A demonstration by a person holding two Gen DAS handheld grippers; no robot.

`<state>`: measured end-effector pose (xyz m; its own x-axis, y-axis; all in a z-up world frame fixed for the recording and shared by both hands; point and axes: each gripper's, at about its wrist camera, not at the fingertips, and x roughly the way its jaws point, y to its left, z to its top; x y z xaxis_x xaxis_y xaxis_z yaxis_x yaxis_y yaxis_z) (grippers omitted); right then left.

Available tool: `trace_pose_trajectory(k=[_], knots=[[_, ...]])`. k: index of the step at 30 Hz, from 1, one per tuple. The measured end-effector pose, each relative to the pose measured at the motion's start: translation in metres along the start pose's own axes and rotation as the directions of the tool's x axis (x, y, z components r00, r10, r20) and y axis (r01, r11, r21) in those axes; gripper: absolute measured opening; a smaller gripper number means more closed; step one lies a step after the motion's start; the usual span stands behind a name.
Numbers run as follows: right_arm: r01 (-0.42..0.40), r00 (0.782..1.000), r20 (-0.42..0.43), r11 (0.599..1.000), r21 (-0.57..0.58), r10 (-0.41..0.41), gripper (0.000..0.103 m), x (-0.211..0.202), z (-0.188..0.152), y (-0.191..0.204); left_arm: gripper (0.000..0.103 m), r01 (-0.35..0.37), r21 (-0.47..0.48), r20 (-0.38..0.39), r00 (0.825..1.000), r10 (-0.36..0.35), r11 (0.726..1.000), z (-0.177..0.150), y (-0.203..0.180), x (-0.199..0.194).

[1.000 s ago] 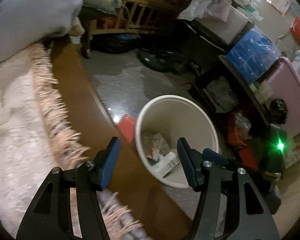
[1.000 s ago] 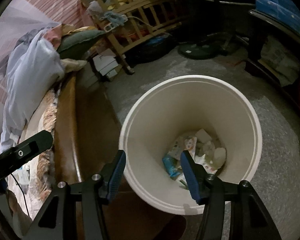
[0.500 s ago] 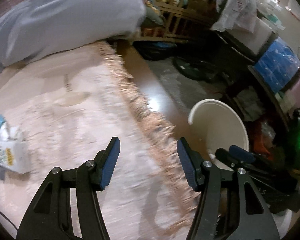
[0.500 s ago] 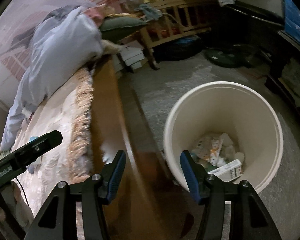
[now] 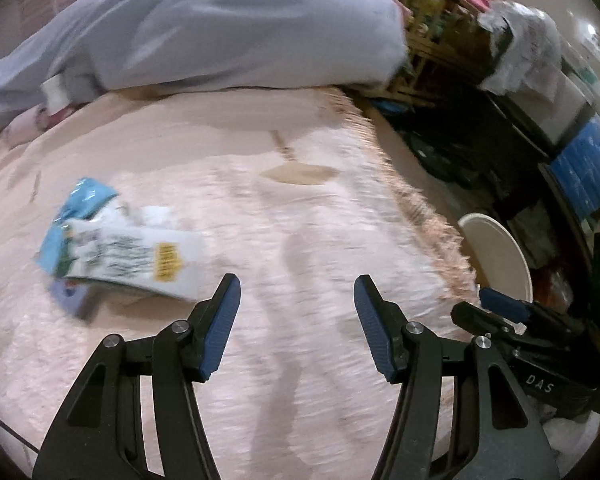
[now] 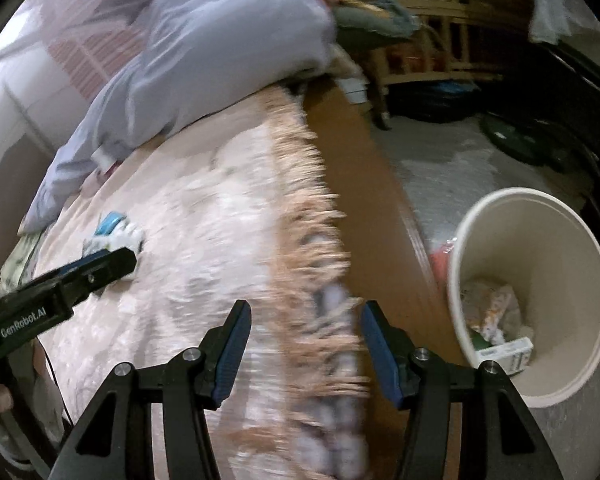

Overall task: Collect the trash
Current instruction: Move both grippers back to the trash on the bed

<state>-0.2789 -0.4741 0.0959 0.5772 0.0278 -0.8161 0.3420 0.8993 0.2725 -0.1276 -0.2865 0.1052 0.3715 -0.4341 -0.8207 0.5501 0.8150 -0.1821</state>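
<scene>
Both views have swung off the bin and onto the bed within the last second; a second ago the left gripper (image 5: 296,312) looked straight down into the bin (image 5: 496,252), and now it faces across the pink blanket (image 5: 300,208), with the bin only a pale sliver at the right, beyond the fringe (image 5: 420,208); its jaws stand apart with nothing between them; the right gripper (image 6: 304,340) has turned the same way, though less far, so that the bin (image 6: 540,280) shows at its right side on the floor, with wrappers and a small carton (image 6: 508,354) lying in the bottom; its jaws too stand apart and empty, poised over the fringe at the edge of the bed; the blur in both pictures suggests the hands are in quick motion; what the turn brings into sight is the next piece of trash, a crumpled white and blue packet (image 5: 120,248) lying flat on the blanket, ahead and to the left of the left gripper and not touched by it; a grey quilt (image 5: 204,28) is heaped behind it, well apart; I judge that one drop into the bin is finished and a fresh pickup is starting, most likely by the left gripper, which is nearer; the packet is thin and limp, so a pinch from above may catch blanket as well.
</scene>
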Motion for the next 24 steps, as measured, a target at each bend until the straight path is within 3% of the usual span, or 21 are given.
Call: trace_pose_trajectory(k=[2, 5, 11, 15, 24], knots=[[-0.007, 1.0, -0.007, 0.999, -0.032, 0.007, 0.057, 0.005, 0.001, 0.014, 0.058, -0.015, -0.024, 0.003, 1.0, 0.015, 1.0, -0.002, 0.018, -0.005], [-0.043, 0.999, -0.021, 0.995, -0.085, 0.041, 0.071, 0.012, 0.005, 0.037, 0.058, -0.043, -0.058, 0.004, 0.999, 0.043, 0.997, -0.006, 0.045, -0.013], [-0.129, 0.991, -0.06, 0.96, -0.249, 0.118, 0.071, 0.032, 0.01, 0.097, 0.058, -0.11, -0.128, -0.009, 0.994, 0.11, 0.986, -0.024, 0.105, -0.028], [-0.188, 0.982, -0.081, 0.898, -0.399, 0.17, 0.071, 0.05, 0.018, 0.148, 0.058, -0.133, -0.184, -0.033, 0.991, 0.13, 0.974, -0.037, 0.145, -0.031], [-0.166, 0.986, -0.094, 0.715, -0.68, 0.139, 0.072, 0.094, 0.032, 0.244, 0.058, -0.119, -0.249, -0.054, 0.993, 0.109, 0.961, -0.049, 0.191, -0.028]])
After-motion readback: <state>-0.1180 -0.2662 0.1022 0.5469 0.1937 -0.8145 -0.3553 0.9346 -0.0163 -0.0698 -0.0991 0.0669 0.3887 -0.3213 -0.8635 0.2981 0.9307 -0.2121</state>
